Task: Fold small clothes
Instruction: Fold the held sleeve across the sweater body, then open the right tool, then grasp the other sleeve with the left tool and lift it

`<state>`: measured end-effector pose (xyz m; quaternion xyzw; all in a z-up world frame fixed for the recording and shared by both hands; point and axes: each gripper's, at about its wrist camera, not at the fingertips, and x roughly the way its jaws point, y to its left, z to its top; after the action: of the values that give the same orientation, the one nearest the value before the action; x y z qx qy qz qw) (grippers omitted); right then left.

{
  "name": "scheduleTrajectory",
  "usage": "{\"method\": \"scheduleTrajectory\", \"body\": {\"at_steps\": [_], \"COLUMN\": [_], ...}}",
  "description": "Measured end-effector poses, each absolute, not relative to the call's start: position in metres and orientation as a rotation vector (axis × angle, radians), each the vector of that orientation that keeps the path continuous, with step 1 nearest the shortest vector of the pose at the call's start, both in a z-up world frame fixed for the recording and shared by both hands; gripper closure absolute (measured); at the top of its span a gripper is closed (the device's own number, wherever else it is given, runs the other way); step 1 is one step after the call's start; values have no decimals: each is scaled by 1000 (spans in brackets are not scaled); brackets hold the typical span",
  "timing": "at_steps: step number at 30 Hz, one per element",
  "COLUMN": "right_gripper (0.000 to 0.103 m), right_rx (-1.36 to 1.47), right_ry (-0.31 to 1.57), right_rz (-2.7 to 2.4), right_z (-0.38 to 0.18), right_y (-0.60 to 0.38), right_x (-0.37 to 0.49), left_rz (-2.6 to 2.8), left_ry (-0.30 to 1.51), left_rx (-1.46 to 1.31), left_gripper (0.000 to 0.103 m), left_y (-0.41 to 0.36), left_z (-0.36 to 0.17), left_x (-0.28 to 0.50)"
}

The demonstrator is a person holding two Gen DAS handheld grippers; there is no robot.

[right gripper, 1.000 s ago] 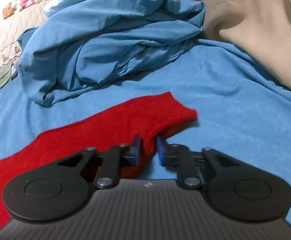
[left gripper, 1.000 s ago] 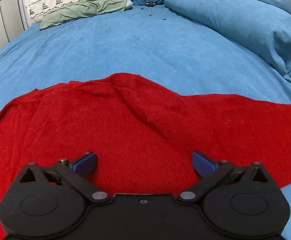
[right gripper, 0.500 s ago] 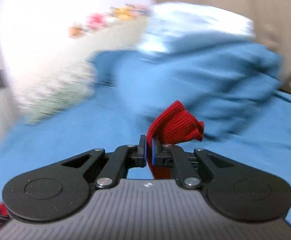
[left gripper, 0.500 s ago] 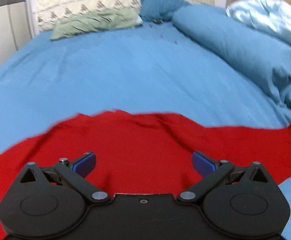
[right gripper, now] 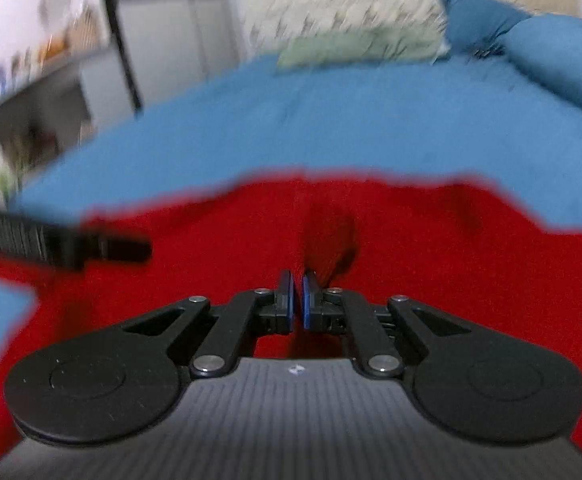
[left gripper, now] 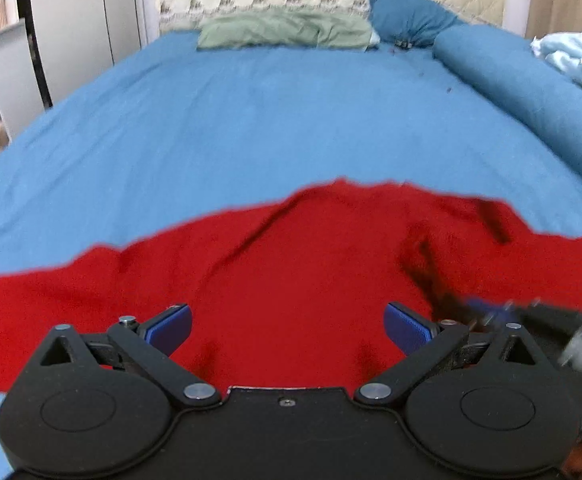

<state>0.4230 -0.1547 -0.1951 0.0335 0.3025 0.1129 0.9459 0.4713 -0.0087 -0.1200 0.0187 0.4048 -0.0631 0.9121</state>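
Holding my right gripper (right gripper: 297, 300) pressed together on a dark bunched fold of the red sweater (left gripper: 291, 272), I judge I am carrying that part inward over the body for a fold. My left gripper (left gripper: 287, 326) hovers spread wide above the middle, gripping nothing, probably ready to pin the cloth. One sweater lies across the blue bed (left gripper: 271, 120); two pillows (left gripper: 285, 32) sit by the headboard.
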Motion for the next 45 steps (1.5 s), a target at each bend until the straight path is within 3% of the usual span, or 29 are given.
{"method": "scheduleTrajectory", "body": {"at_steps": [3,4,5,7,13,16,20,23,26,30,40,45], "right_gripper": [77,64,43,17,1,1,1,1,1,1,1,1], "right_rx": [36,14,-5,-51,-41,50,84,54,49,37,-9,-36], "right_ry": [597,598,597,567,593,600,646,638,647,656,683,706], "right_rz": [250,265,268,254,134,86,70,57,46,23,-134,-145], "right_z": [-201,-197,-193,-181,-164,-166,-171,-170,-173,-175,-179,-186], "right_y": [-149,-151,-154,-167,-234,-265,-284,-285,-289,-291,-301,-300], "right_x": [411,407,405,389,351,328,330,331,329,340,340,346], "left_rz": [-168,-182,-199,-232,-292,-290,-230,-196,-184,-228,-164,-43], "left_ry": [832,827,823,822,889,933,855,797,751,745,536,555], "left_rx": [25,22,18,3,-99,-173,-164,-135,-84,-49,94,183], "left_gripper": [0,0,0,0,3,11,13,21,47,99,99,99], "left_y": [-8,-9,-14,-23,-45,-51,-61,-65,-73,-77,-36,15], "left_z": [-127,-127,-126,-124,-142,-162,-167,-170,-172,-171,-109,-118], "left_x": [467,467,467,467,471,472,470,472,477,481,464,463]}}
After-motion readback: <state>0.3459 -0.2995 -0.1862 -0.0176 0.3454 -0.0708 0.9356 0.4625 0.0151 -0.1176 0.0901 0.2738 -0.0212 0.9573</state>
